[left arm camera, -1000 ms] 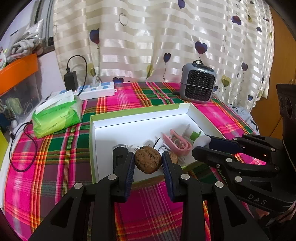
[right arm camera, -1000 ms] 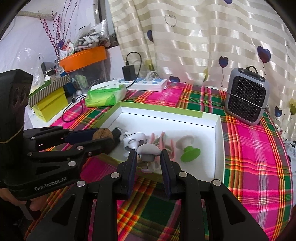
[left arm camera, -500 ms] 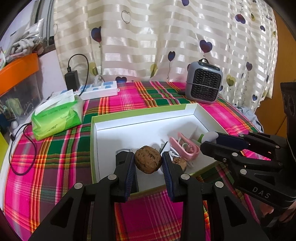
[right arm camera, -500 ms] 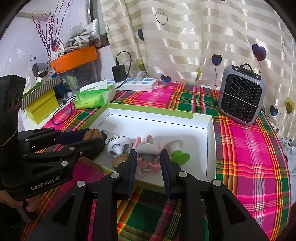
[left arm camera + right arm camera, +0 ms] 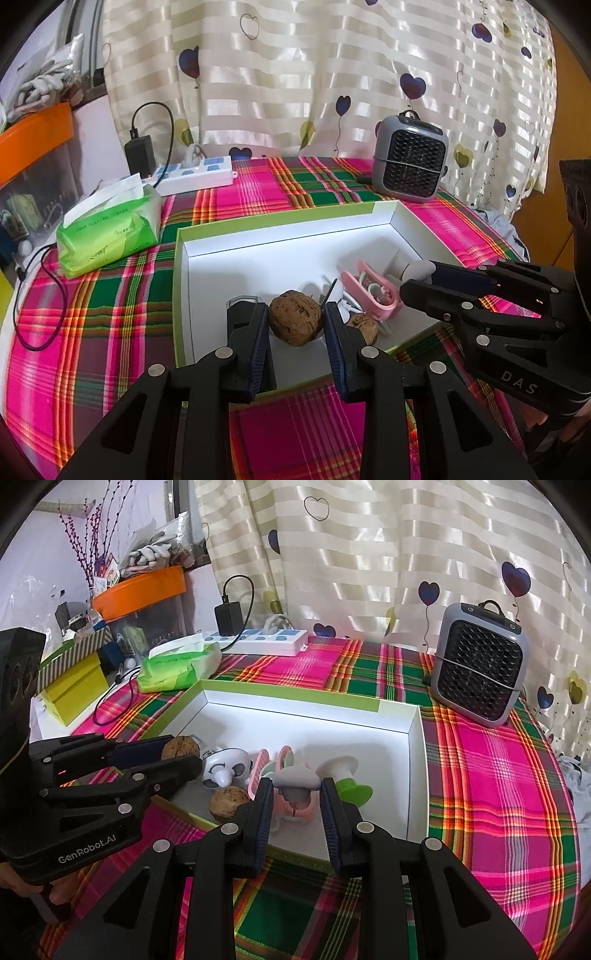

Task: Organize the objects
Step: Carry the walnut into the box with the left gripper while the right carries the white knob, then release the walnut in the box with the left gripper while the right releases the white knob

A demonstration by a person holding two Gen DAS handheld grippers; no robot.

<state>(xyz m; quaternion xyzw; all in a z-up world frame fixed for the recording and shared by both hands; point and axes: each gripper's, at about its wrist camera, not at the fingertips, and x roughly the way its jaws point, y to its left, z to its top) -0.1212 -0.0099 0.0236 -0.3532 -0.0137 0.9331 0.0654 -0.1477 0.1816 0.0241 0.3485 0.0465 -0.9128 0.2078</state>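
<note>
Gripping a walnut (image 5: 295, 322) between narrow jaws: left gripper (image 5: 295, 325), poised over the near edge of the white box (image 5: 280, 218). Clamped likewise on a grey mushroom-shaped piece (image 5: 295, 778): right gripper (image 5: 295, 794), above the box's near wall. Lying inside, at two o'clock of the held walnut: second walnut (image 5: 364, 325), pink clip (image 5: 373, 291). Beyond, at one o'clock on the plaid cloth (image 5: 110, 314): small grey fan (image 5: 410, 162); at ten o'clock, green tissue pack (image 5: 107, 232).
</note>
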